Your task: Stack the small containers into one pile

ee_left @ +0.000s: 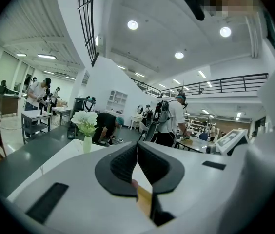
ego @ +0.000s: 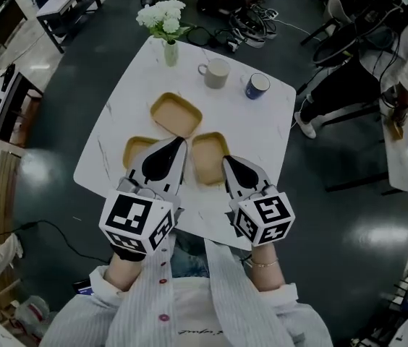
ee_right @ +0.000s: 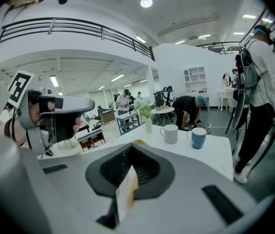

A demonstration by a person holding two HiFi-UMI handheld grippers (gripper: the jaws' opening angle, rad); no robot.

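Three shallow tan containers lie apart on the white table. One container sits toward the middle. A second is half hidden under my left gripper. The third lies between the two grippers, its right edge beside my right gripper. In the left gripper view the left gripper has its jaws met at the tip, and a tan sliver shows low in the slit. In the right gripper view the right gripper is likewise shut, with a tan strip in the slit and a tan rim just past the tip.
At the table's far side stand a vase of white flowers, a white mug and a blue mug. A person and chairs are off to the right, and cables lie on the dark floor beyond the table.
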